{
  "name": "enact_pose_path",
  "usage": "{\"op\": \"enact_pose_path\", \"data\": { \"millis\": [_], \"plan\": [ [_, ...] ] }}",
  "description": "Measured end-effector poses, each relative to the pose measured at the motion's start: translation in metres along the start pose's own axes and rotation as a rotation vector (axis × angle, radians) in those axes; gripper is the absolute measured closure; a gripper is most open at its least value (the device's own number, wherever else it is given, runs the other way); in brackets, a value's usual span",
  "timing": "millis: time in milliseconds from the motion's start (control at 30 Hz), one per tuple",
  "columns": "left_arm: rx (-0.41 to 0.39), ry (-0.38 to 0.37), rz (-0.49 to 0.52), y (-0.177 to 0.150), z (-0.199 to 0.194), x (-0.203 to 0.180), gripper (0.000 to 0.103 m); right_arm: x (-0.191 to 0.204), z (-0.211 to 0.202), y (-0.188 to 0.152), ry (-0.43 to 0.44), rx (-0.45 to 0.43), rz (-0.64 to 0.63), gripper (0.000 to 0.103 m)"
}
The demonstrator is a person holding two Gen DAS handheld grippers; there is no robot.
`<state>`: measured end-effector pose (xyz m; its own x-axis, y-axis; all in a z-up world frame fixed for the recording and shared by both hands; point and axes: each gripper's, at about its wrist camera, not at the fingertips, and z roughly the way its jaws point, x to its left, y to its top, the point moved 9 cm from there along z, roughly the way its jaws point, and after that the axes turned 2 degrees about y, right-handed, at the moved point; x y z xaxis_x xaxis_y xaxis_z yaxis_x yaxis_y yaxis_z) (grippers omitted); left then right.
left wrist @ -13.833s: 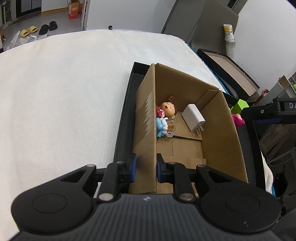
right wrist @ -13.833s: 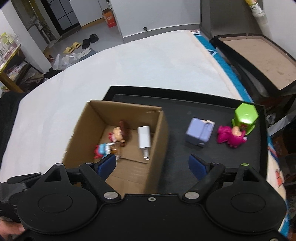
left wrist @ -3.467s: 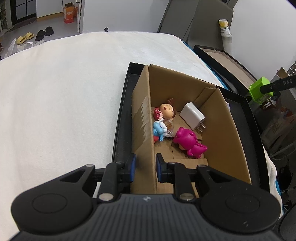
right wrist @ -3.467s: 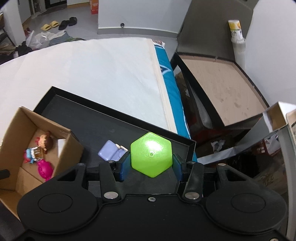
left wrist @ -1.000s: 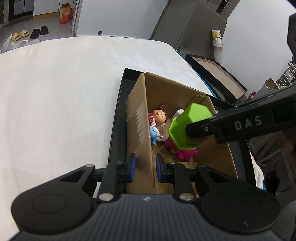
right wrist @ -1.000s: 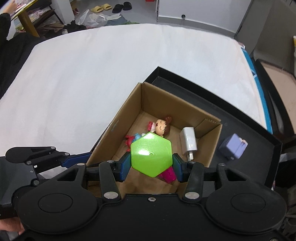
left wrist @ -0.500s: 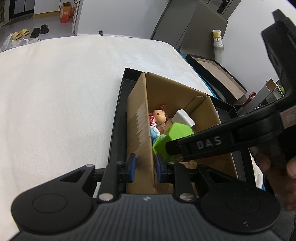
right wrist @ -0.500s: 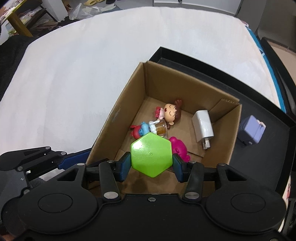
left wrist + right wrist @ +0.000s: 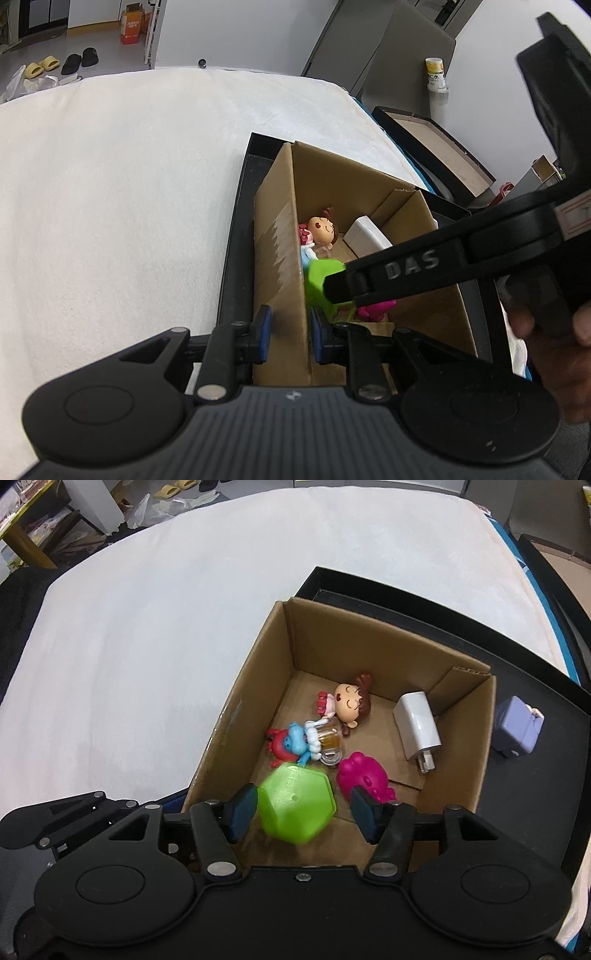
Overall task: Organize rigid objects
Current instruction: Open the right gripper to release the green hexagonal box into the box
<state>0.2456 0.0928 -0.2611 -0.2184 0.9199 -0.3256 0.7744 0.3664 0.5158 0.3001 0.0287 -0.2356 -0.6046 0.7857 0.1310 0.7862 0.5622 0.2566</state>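
Note:
A cardboard box point(image 9: 317, 638) stands on a black tray point(image 9: 524, 657). My right gripper point(image 9: 303, 812) is open over the box's near end. The green hexagonal block point(image 9: 295, 805) sits blurred between its fingers, tilted, touching the left pad and clear of the right one. It also shows in the left wrist view point(image 9: 321, 284). In the box lie a doll point(image 9: 347, 701), a blue and red figure point(image 9: 291, 744), a magenta toy point(image 9: 364, 775) and a white charger point(image 9: 417, 727). My left gripper point(image 9: 287, 334) is shut on the box's left wall point(image 9: 279, 258).
A lilac block point(image 9: 517, 727) lies on the tray to the right of the box. The tray rests on a white cloth-covered surface point(image 9: 147, 627). A second black tray point(image 9: 432, 136) and a bottle point(image 9: 436, 85) are beyond the far edge.
My right gripper has lowered into the box and opened, letting go of the green block, which now drops left of the magenta toy. The left gripper keeps its hold on the box wall.

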Motion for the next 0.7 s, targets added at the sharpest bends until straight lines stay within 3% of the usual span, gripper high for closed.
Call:
{"op": "enact_pose_path", "data": {
  "millis": [200,367,700],
  "plan": [
    [0.003,0.003,0.001,0.000,0.002,0.000,0.083,-0.009,-0.015,0.000,-0.008,-0.020,-0.006,0.040],
    [0.004,0.006,0.002,0.000,0.003,0.000,0.083,-0.014,-0.030,-0.001,-0.020,-0.045,-0.048,0.029],
    [0.011,0.024,0.014,-0.001,0.005,0.000,0.083,-0.030,-0.055,-0.005,-0.115,-0.109,-0.149,0.017]
  ]
}}
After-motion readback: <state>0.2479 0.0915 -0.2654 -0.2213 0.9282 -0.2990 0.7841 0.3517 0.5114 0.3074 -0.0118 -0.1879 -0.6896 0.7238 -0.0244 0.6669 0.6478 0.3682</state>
